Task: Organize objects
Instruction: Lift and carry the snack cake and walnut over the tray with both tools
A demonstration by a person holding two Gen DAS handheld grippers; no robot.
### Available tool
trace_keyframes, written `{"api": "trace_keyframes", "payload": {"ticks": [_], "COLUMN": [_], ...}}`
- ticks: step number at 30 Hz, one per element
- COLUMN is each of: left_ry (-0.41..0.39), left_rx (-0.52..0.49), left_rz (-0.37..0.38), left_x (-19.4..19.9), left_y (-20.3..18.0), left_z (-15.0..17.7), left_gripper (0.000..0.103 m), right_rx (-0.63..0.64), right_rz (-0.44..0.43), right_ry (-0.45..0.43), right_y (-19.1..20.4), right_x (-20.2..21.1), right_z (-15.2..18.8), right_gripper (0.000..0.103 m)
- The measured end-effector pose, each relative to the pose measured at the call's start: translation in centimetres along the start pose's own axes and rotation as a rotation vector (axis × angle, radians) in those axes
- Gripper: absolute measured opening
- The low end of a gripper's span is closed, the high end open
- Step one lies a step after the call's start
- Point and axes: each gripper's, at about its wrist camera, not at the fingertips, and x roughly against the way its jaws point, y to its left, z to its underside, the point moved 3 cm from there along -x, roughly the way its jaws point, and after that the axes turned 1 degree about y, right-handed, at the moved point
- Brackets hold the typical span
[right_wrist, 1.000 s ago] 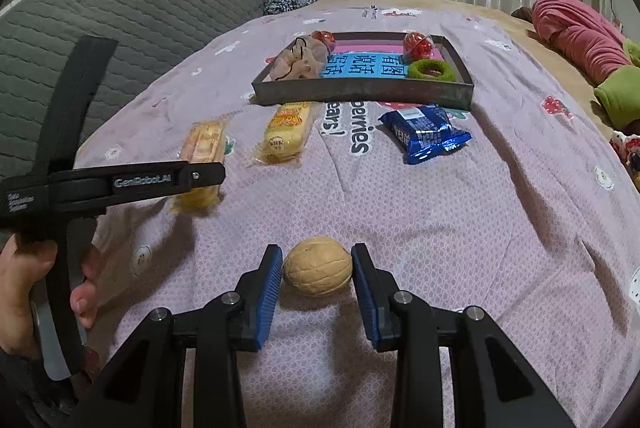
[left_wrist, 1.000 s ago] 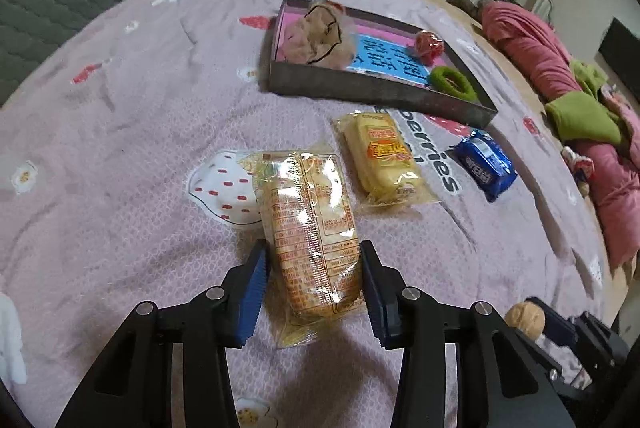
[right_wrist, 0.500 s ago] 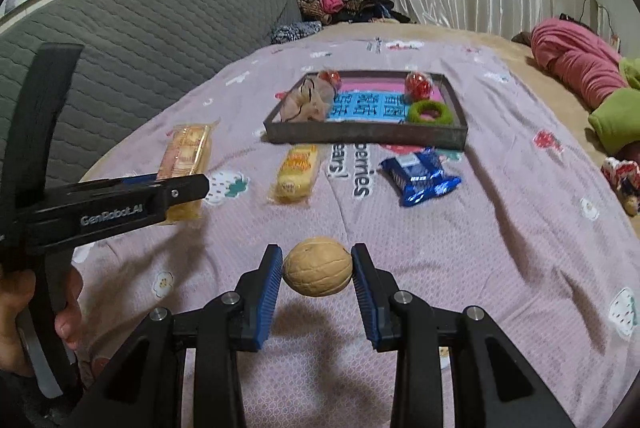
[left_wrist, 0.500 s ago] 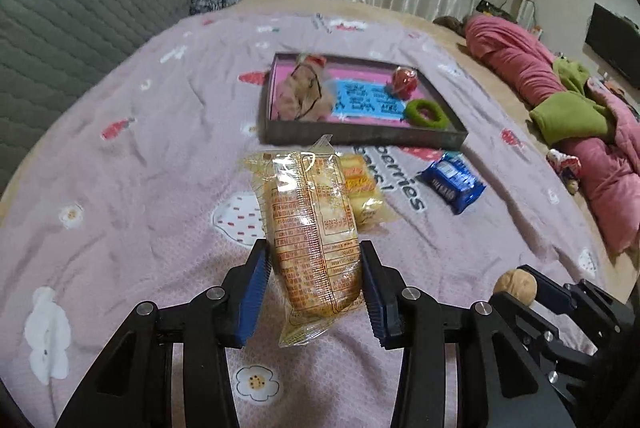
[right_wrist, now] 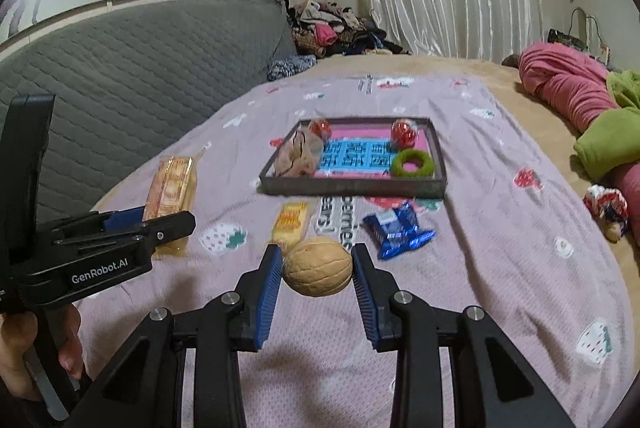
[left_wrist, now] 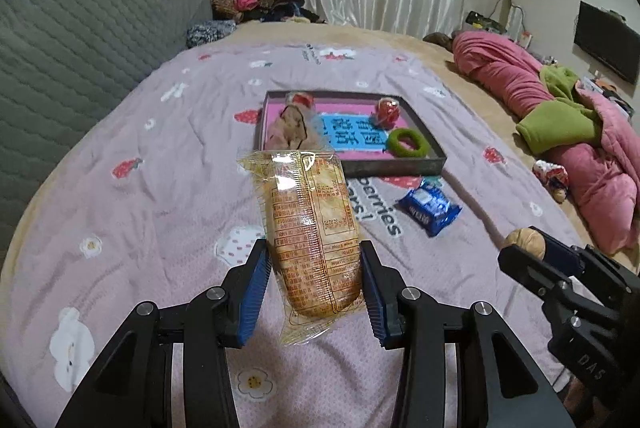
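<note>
Snack packets, a walnut and small trinkets lie spread over a lilac bedspread (right_wrist: 500, 268) printed with strawberries, some already inside a shallow dark tray (right_wrist: 352, 188). At far left, a person's hand (right_wrist: 24, 356) grips the handle of the left gripper (left_wrist: 314, 284), whose blue-padded jaws are partly closed and pressed against both long sides of an orange biscuit packet (left_wrist: 310, 232); the packet is lifted clear of the cloth and juts forward beyond the fingertips, its far end overlapping the near left corner of the tray in the left wrist view. Ahead of this claw and slightly to its right the tray holds a pale crumpled bag (left_wrist: 290, 128) at its left end, a blue printed card (left_wrist: 356, 136) in the middle, a red wrapped sweet (left_wrist: 387, 111) toward the far right and a green ring (left_wrist: 408, 143) at the near right. Between the two claws, on the cloth just short of the tray, lie a yellow snack packet (right_wrist: 290, 224) and, to its right, a blue wrapper (right_wrist: 396, 230). To the right, the right gripper (right_wrist: 318, 274) has its jaws closed to a narrower gap on a round tan walnut (right_wrist: 318, 272), pads touching both sides, the nut raised above the bedspread. Beyond this claw's right side a pink and green quilt (right_wrist: 592, 108) is heaped at the bed's edge.
</note>
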Motion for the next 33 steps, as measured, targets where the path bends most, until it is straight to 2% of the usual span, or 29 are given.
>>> {"api": "trace_keyframes", "payload": {"ticks": [14, 26, 33], "left_ry": [-0.072, -0.1, -0.128], "left_rx": [-0.05, -0.055, -0.061], "left_rz": [-0.001, 0.001, 0.007], "left_x": [0.5, -3.0, -4.8], "left_y": [-1.9, -2.5, -2.5], "left_z": [-5.8, -11.0, -14.4], "left_gripper": [0.045, 0.045, 0.045], "right_rx": [0.001, 0.015, 0.026], "right_rz": [0.008, 0.029, 0.043], "right_ry": [-0.101, -0.161, -0.177], "right_y": [-2.2, -4.4, -5.3], "right_x": [1.6, -0.2, -1.9], "right_z": [-6.6, -13.0, -15.5], "right_gripper": [0.036, 0.036, 0.036]}}
